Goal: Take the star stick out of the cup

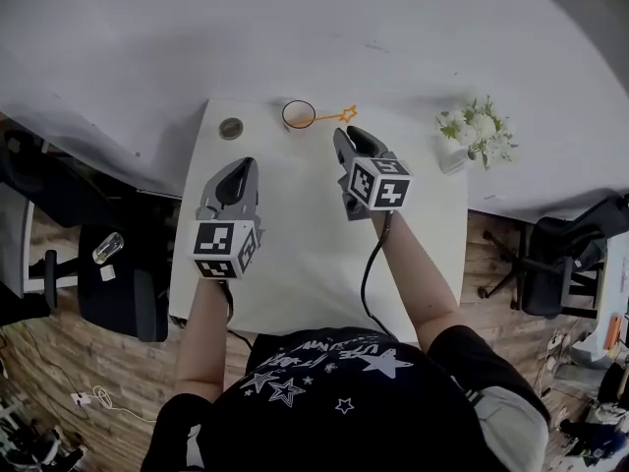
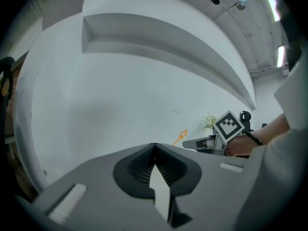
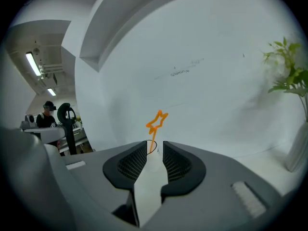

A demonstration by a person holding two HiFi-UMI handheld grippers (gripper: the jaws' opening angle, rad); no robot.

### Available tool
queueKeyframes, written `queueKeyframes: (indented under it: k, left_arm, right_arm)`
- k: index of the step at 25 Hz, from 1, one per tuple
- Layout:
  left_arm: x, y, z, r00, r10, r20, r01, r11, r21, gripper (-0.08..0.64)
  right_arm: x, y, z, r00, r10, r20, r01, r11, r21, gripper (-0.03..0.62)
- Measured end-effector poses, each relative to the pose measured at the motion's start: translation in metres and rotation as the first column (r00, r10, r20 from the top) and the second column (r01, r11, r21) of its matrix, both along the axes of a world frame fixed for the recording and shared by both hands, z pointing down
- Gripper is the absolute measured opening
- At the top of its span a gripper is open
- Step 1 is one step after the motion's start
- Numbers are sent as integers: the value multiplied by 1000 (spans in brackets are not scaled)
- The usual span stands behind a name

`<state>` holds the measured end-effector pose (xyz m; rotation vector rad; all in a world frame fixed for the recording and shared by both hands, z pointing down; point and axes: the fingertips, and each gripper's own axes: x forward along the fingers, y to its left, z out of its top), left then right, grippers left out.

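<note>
So the setup is a small white table (image 1: 305, 254) pushed up against a plain white wall (image 1: 295, 28), with dark office chairs (image 1: 118, 283) off both sides on the wood floor. On the back edge of the table there's a little round grey thing (image 1: 230, 128) near the left corner, can't tell what it is. A white vase of flowers (image 1: 477, 134) sits over by the right corner, well apart from everything else. The cup (image 1: 298, 115) stands between those two, just right of the round thing, right at the back edge. The orange star stick (image 1: 334, 117) is in the cup, leaning out over the rim to the right with the star end up. The right gripper (image 1: 346, 136) is the closer one, hovering near the cup and pointed at it, with its jaws apart and nothing between the pads. From the right gripper view, the stick (image 3: 156, 122) lines up with the gap in the right gripper (image 3: 155, 146) but sits beyond the tips, not touching them. The left gripper (image 1: 243, 163) hangs further back over the table, nearer the person, with its jaws pressed together and empty. From the left gripper (image 2: 154, 146) view, the star (image 2: 181, 136) shows off to the right, next to the other gripper.
</note>
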<state>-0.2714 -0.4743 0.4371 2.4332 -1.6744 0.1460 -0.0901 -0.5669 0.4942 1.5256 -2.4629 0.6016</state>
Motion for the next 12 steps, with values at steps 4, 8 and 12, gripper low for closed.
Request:
queueKeyframes:
  k: [4, 8, 12]
  left_arm:
    - [-12, -10, 14, 1000, -24, -13, 24, 999, -33, 3]
    - [-29, -18, 25, 997, -73, -36, 70, 996, -63, 3]
    - [-37, -21, 32, 996, -80, -29, 77, 994, -75, 3]
  right_arm:
    - [-11, -12, 11, 1000, 12, 3, -12, 1000, -9, 123]
    - [-19, -23, 14, 999, 29, 17, -29, 1000, 3, 123]
    - [-24, -31, 18, 1000, 29, 10, -29, 1000, -4, 120]
